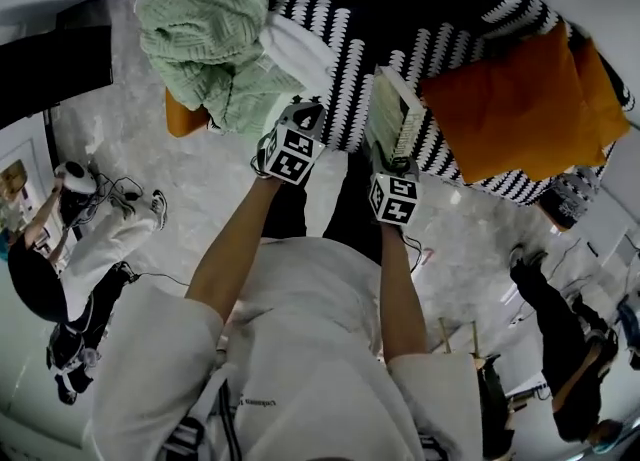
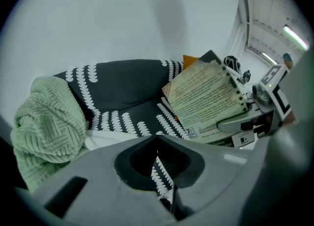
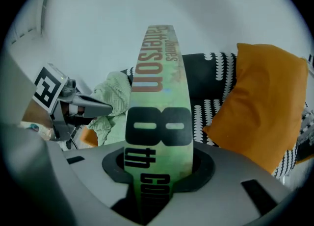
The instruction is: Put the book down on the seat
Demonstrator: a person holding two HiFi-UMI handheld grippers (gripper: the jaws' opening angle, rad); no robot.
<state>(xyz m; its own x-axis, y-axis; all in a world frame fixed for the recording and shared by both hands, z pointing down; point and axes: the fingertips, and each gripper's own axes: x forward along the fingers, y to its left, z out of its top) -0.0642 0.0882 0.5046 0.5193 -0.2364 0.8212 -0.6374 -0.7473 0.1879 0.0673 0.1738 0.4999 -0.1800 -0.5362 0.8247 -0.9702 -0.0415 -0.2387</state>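
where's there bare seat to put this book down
The open patch is the patterned seat between the green blanket and the orange cushion, just ahead of the book in the right tool. The left is crowded by the blanket and a white cloth, the right by the cushion.

Grn book (image 3: 157,122), orange cushion (image 3: 260,107), blk/wht seat (image 2: 127,85)
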